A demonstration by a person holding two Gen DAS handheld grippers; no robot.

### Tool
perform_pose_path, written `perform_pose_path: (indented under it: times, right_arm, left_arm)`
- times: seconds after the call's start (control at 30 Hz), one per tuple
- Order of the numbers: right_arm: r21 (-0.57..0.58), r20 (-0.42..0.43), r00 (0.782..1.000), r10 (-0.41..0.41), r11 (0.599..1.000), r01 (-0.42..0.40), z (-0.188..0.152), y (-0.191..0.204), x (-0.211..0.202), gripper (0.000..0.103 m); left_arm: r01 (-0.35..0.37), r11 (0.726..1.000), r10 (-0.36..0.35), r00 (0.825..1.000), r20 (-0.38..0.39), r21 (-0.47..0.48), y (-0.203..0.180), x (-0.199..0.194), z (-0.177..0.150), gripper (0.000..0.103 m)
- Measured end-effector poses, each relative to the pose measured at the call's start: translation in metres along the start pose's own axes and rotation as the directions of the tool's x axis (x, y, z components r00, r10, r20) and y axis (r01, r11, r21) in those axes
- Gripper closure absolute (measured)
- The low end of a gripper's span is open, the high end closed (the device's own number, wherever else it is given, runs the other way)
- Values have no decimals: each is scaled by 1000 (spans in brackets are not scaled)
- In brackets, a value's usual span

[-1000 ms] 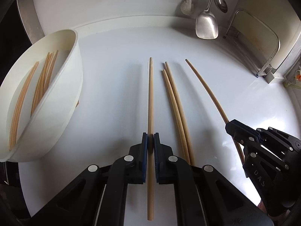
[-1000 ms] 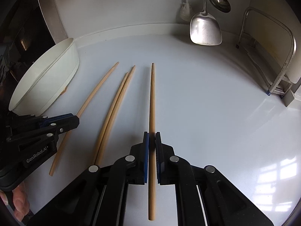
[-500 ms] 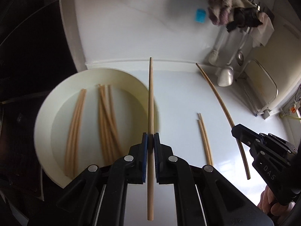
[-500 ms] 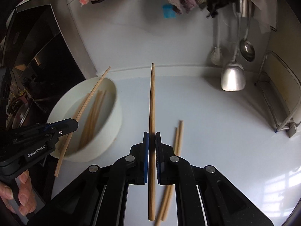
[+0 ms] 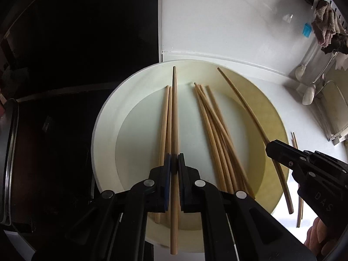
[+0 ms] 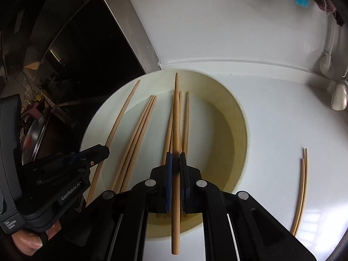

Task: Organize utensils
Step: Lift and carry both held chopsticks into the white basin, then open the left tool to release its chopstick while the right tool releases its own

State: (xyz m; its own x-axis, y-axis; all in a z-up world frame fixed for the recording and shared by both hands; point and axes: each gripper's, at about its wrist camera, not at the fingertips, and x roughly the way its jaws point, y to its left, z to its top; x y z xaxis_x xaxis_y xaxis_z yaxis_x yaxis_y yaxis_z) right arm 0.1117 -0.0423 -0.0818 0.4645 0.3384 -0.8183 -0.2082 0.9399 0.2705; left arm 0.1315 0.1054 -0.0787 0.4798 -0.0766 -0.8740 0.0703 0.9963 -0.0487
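My left gripper (image 5: pixel 174 163) is shut on a wooden chopstick (image 5: pixel 174 113) and holds it above the white bowl (image 5: pixel 104 130). My right gripper (image 6: pixel 175 163) is shut on a second chopstick (image 6: pixel 176 113), also over the bowl (image 6: pixel 239 117). Several chopsticks (image 5: pixel 213 121) lie inside the bowl. In the left wrist view the right gripper (image 5: pixel 280 152) shows at the right with its chopstick (image 5: pixel 245 104) slanting over the bowl. In the right wrist view the left gripper (image 6: pixel 97 152) shows at the left with its chopstick (image 6: pixel 121 117). A pair of chopsticks (image 6: pixel 301 187) lies on the white counter to the right.
A dark stove area (image 6: pixel 65 43) borders the bowl on the left. A ladle (image 6: pixel 339 97) and a brush (image 6: pixel 326 61) hang at the back wall on the right. Cloths (image 5: pixel 326 30) hang above them, and a dish rack (image 5: pixel 335 113) stands at the far right.
Both grippers lifted their chopsticks off the counter and carried them left until they hang over the bowl. Two chopsticks stayed behind on the counter.
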Motion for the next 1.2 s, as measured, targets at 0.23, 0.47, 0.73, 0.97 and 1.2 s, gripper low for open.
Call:
perform_pose_path:
  times: [0.23,0.47,0.73,0.97,1.2]
  right_arm:
    - [15,-82,995,-54,998,56,5,1,40,96]
    - [47,-135,988,-72,996,79,8,-3,65,96]
    - [55,-143,985,-93,993,102,10,1,66,96]
    - [67,-89,989,-119,990,125,14,-3,45,79]
    - [61,-29,991,-131,989,132,4,-10,11,65]
  left_arm:
    - [36,999,-35,998,-49,3,11,27,3,96]
    - [39,999,-38,996,-86,11,17,43,4,96]
    - [56,998,-56,992,-111,1,21,55,7,95]
    - [31,999,-32,998,-48,-23,28,36,9,29]
    - [-1,1000,1,1000,7,-31,36,12,10,20]
